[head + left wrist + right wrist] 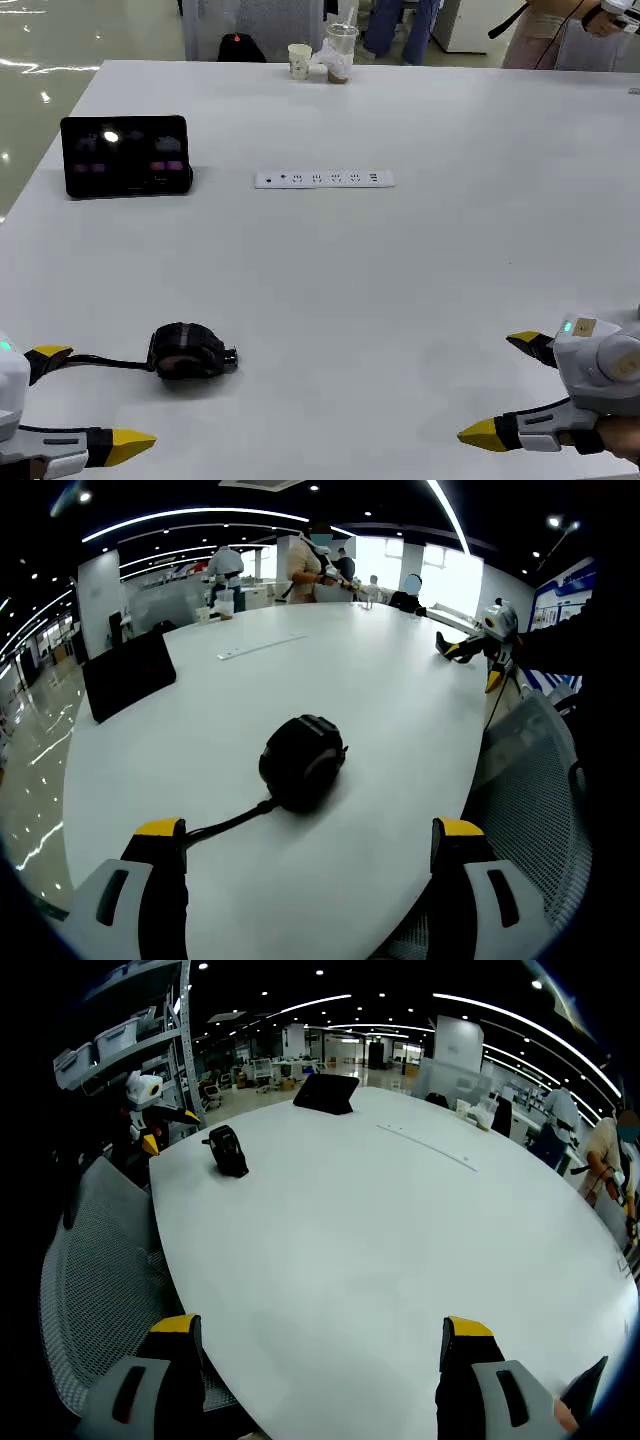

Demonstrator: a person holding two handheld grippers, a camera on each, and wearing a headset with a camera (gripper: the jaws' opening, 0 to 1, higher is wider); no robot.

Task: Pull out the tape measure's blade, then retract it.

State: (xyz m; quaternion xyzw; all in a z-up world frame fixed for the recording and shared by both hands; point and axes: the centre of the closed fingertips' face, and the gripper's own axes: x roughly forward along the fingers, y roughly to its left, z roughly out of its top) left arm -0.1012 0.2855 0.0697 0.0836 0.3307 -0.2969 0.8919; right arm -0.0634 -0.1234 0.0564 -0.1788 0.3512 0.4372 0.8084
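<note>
one tape measure point(187, 351), one tablet point(125, 155), two cups point(299, 60) point(340, 52)

Your head view looks forward and down from the near edge of the white table point(400, 280). It sits high enough to take in the left gripper point(92, 396) and the right gripper point(497, 386) at its bottom corners. Your left gripper view sits low at that edge and faces across the top, with the tape measure point(303, 762) close ahead. Your right gripper view sits equally low, and there the tape measure is far off to the left. All three views share the tape measure and the power strip point(323, 179).
</note>
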